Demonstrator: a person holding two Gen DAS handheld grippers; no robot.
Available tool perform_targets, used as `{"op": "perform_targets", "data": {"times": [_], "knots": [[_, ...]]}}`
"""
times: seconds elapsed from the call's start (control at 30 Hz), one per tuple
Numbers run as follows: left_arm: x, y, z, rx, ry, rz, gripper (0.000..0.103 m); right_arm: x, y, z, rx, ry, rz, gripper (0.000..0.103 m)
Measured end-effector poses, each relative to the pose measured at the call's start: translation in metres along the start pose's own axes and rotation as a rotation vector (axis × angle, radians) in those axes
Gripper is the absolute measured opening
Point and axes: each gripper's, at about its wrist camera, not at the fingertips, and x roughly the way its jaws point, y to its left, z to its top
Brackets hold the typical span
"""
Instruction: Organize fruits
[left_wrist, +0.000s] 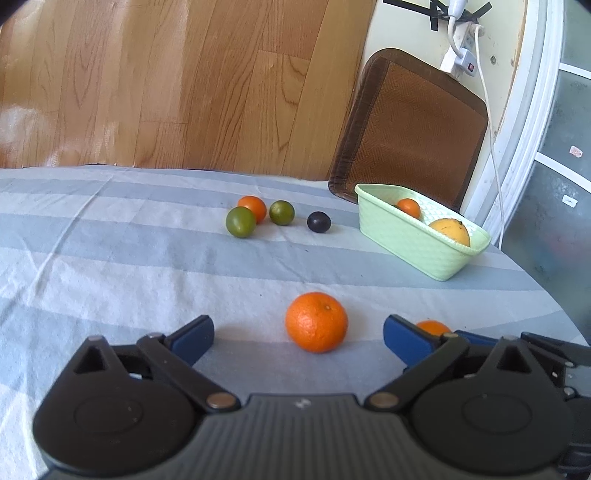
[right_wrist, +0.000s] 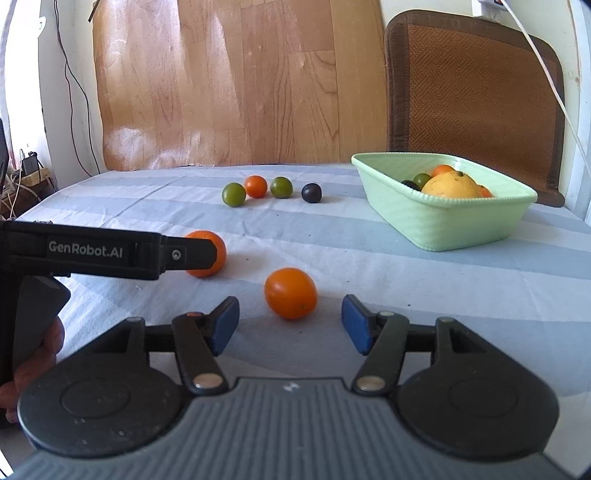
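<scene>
Taking the green basket (right_wrist: 439, 221) as the landmark, near the right rim of the striped tablecloth (left_wrist: 110, 258), everything else lies to its left. Farthest left, the left gripper (left_wrist: 298, 338) has its jaws spread wide with nothing held; a large orange (left_wrist: 316, 322) sits loose on the cloth just beyond its blue pads (left_wrist: 194, 338), touching neither. Next, closer to the basket, the right gripper (right_wrist: 290, 325) stands partly open, also empty, with a smaller orange (right_wrist: 290, 293) resting free ahead of its fingertips. Toward the far edge, left of the basket, lie two green fruits (right_wrist: 233, 194), a small orange one (right_wrist: 256, 186) and a dark plum (right_wrist: 311, 192), with bare cloth around them. The basket itself holds a yellow fruit (right_wrist: 456, 186) and smaller pieces.
</scene>
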Motion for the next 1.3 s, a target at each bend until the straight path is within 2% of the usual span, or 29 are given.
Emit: {"op": "perform_targets", "data": {"times": [0.33, 0.6, 0.7, 0.8, 0.87, 1.1, 1.3], "knots": [[0.002, 0.001, 0.0, -0.008, 0.008, -0.008, 0.103, 0.001, -0.001, 0.0, 0.001, 0.002, 0.007, 0.067], [0.003, 0.002, -0.001, -0.011, 0.011, -0.009, 0.103, 0.002, -0.001, 0.001, 0.012, 0.004, 0.026, 0.073], [0.004, 0.0, 0.0, 0.01, 0.023, 0.001, 0.103, 0.003, 0.001, 0.001, 0.005, 0.007, 0.022, 0.075], [0.008, -0.009, -0.001, 0.092, 0.06, 0.034, 0.103, 0.003, 0.001, 0.002, 0.006, 0.007, 0.023, 0.075], [0.008, -0.012, -0.002, 0.112, 0.068, 0.05, 0.103, 0.003, 0.003, 0.002, -0.005, 0.01, 0.017, 0.075], [0.001, -0.004, -0.002, 0.108, 0.066, -0.003, 0.103, 0.003, 0.003, 0.002, -0.003, 0.011, 0.028, 0.078], [-0.011, 0.019, -0.002, -0.008, 0.021, -0.112, 0.103, 0.003, 0.002, 0.002, 0.006, 0.01, 0.035, 0.078]]}}
